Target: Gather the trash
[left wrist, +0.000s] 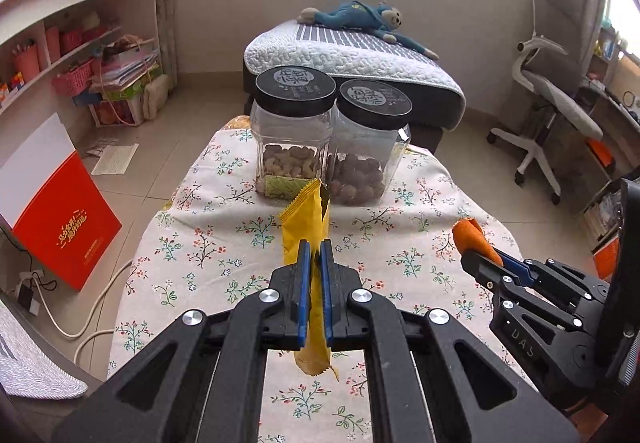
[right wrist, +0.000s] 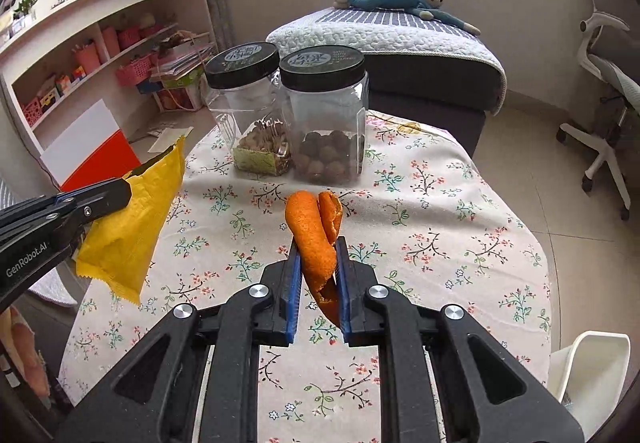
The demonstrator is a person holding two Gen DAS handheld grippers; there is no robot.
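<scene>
Left gripper (left wrist: 315,255): clamped on the yellow wrapper (left wrist: 306,229), held in the air above the table (left wrist: 192,243).
Right gripper (right wrist: 318,255): clenched on the orange peel (right wrist: 316,231), also lifted off the cloth.
Spacing: the 2 grippers sit side by side, near but apart.
Jars: 2 black-lidded jars (left wrist: 294,135) touch each other at the table's far edge.
Open room: bare floral cloth between jars and grippers.
Edges: floor drops away left and right; a bed (left wrist: 360,59) lies beyond the jars.

Two lidded jars (left wrist: 294,135) on floral tablecloth (left wrist: 224,243)
</scene>
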